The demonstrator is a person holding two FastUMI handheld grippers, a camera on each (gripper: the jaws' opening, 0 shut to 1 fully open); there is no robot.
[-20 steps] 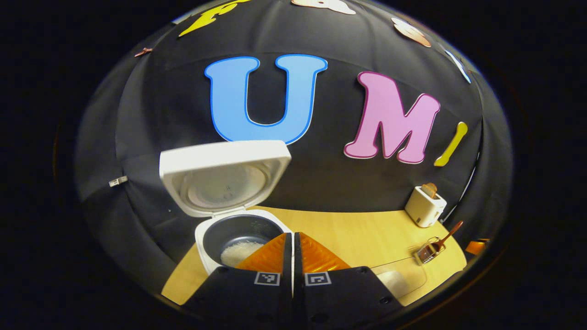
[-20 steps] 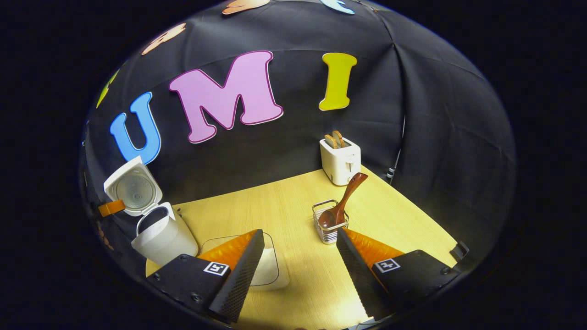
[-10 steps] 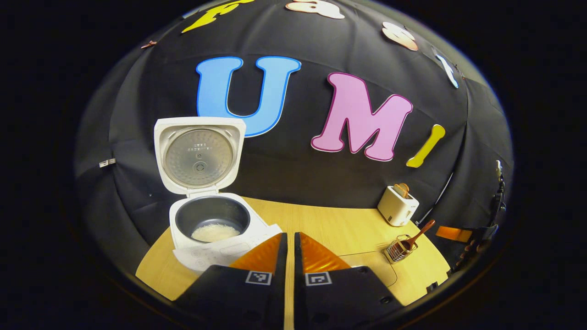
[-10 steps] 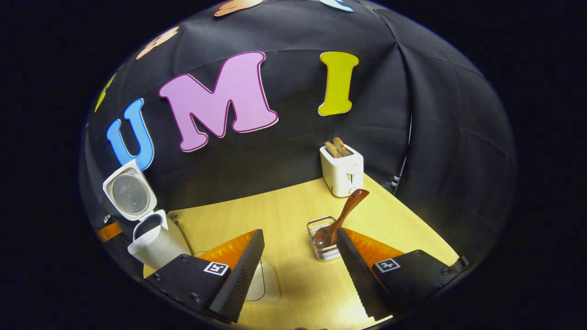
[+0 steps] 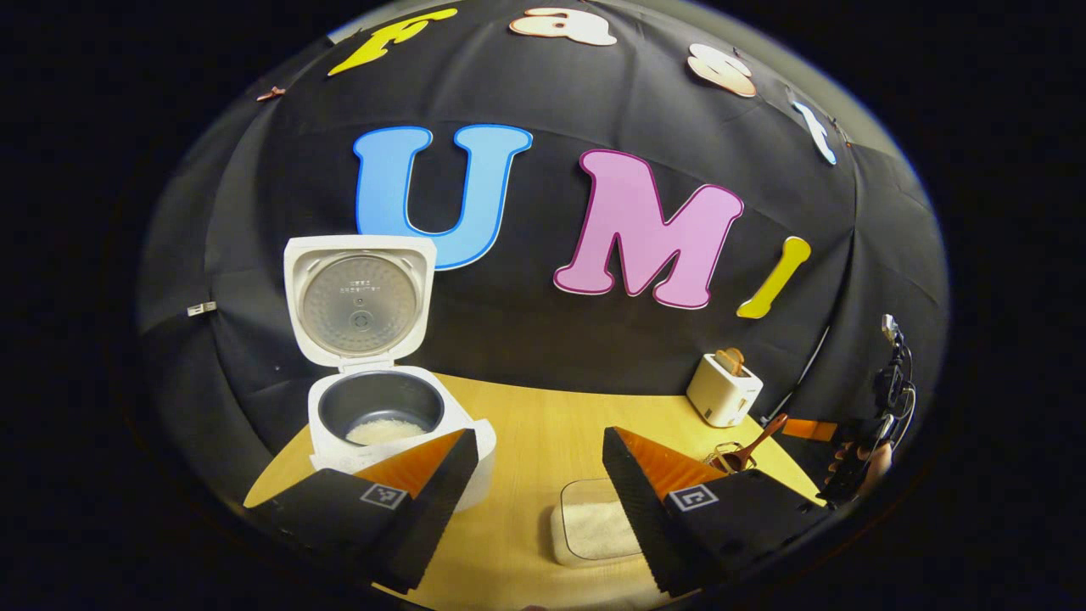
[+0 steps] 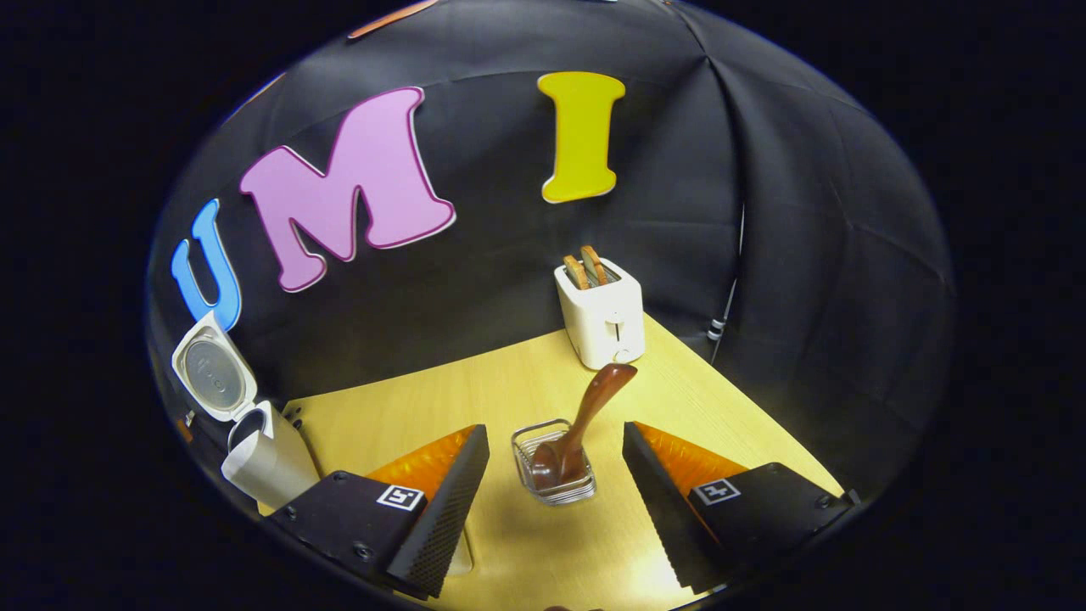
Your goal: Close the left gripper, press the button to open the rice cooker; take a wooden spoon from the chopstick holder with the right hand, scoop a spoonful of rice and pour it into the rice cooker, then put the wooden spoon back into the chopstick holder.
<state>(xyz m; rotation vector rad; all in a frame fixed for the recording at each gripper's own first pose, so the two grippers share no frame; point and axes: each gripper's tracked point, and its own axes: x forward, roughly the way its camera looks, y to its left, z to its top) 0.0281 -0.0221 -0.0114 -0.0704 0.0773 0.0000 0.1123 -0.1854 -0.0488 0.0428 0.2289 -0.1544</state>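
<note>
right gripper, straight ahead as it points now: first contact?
Most likely the wooden spoon, leaning out of the chopstick holder between the open right gripper fingers. Depth unclear; the holder's rim might come first.

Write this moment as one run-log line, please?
rice cooker: lid up | left gripper: open | right gripper: open, fingers flanking chopstick holder | wooden spoon: in holder

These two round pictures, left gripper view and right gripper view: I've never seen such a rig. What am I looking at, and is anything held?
A person holds a two-finger gripper in each hand, each carrying a forward-looking fisheye camera. In the left gripper view, the left gripper is open and empty before the open rice cooker and a clear container of rice. In the right gripper view, the right gripper is open, its fingers either side of the wooden spoon standing in the chopstick holder. A toaster stands behind. Nothing is held.
</note>
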